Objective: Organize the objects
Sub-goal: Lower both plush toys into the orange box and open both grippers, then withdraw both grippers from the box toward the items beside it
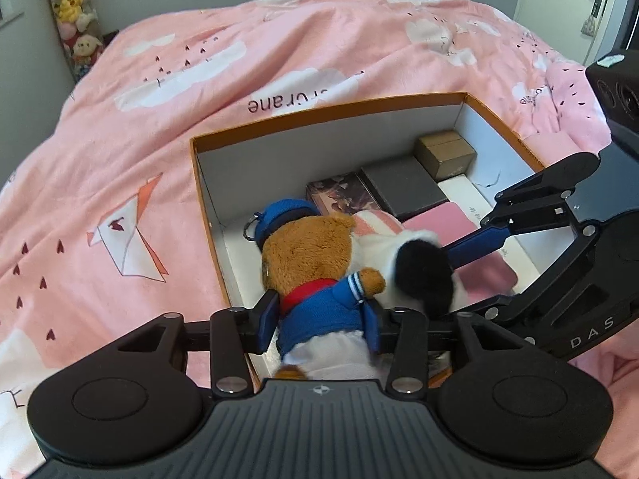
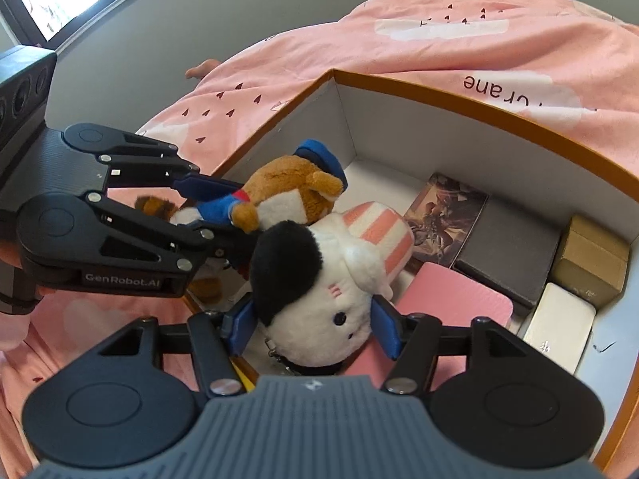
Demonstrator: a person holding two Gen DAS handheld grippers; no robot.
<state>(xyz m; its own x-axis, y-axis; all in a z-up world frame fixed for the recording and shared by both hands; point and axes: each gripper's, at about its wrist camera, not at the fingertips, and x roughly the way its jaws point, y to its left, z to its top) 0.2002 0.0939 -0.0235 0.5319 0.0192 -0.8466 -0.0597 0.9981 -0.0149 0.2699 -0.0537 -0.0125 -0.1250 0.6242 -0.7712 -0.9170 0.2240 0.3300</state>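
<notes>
**2 soft toys being set into an open box on a pink bed**

An orange-edged cardboard box with white inner walls point(image 1: 399, 127) fills the middle of both views, resting on a pink quilt printed with white clouds point(image 1: 199, 60). In the left wrist view, the left gripper point(image 1: 319, 319) sits low in the centre of the frame, its blue pads on either side of a brown plush bear in a blue sailor jacket and cap point(image 1: 307, 255). The pads lie against the jacket, partly open; whether they still press cannot be told.

In the right wrist view, the right gripper point(image 2: 311, 327) brackets a white plush animal with a black ear and a pink-striped back point(image 2: 319, 299). A narrow gap shows beside each pad, so the grip looks loosened.

Both toys lie at the box's near end, touching. Beyond them lie a picture card point(image 2: 443, 215), a dark grey flat case point(image 2: 507, 247), a pink pad point(image 2: 451, 307), a white block point(image 2: 559, 327) and a small brown carton point(image 2: 595, 263).

Both toys are probably light, squashy and unbreakable. Fur may slip, so the firm torso is the best hold.
</notes>
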